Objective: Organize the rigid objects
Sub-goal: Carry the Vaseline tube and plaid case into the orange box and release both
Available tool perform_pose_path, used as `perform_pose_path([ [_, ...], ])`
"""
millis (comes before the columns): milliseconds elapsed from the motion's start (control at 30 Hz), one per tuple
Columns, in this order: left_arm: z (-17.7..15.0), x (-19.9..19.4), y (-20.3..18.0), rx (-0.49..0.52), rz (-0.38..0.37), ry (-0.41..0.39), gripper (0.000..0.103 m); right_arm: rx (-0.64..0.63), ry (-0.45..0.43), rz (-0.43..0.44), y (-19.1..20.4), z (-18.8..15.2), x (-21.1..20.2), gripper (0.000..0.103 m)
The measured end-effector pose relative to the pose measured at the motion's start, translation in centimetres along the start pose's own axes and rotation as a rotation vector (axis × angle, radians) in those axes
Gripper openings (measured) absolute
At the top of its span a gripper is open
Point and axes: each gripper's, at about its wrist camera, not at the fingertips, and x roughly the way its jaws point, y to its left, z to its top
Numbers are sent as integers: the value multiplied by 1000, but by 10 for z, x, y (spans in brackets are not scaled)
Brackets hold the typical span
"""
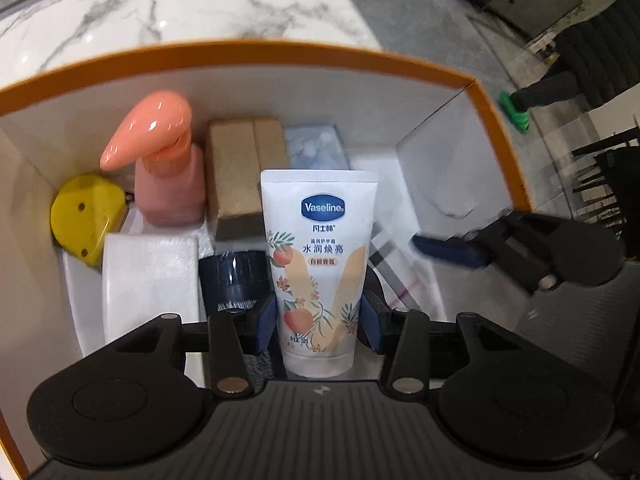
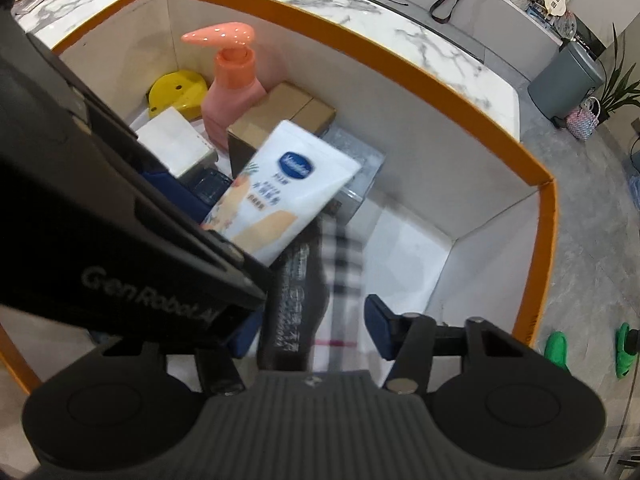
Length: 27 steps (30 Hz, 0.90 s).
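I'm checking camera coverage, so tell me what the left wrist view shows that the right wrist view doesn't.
Only the left wrist view shows the left gripper closed on the Vaseline tube with its label readable, and the right gripper from outside. Only the right wrist view shows the right gripper open, the grey bin and the plant. Both show the orange-rimmed box, pink pump bottle, yellow tape measure and brown carton.

A white marble worktop (image 2: 424,36) runs far behind, with a grey bin (image 2: 566,76) and a green plant (image 2: 618,80) at far right, a woven basket (image 2: 585,119) beside them, and green slippers (image 2: 624,350) on the grey floor (image 2: 592,216) near right.
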Motion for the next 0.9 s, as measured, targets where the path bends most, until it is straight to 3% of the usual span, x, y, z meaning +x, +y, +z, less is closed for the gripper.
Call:
perform_pose_path([
  [267,-5,1,-8,38,32,45,51,-6,19,-17,-5,-5,-2,55],
  [400,-7,-1,-5,6,24,43,51,46,22,46,-8,-8,4,56],
  [500,-5,1,-4,2,20,36,51,71,24,42,-10,-9,8,56],
  [633,-9,2,3,-34,-2,27,51,135,83,90,-17,-2,16,56],
  [733,-8,2,5,-39,-10,37,51,184,115,133,-22,-1,20,48],
  [900,-8,8,-2,-6,5,78,51,192,154,113,-31,-9,19,44],
])
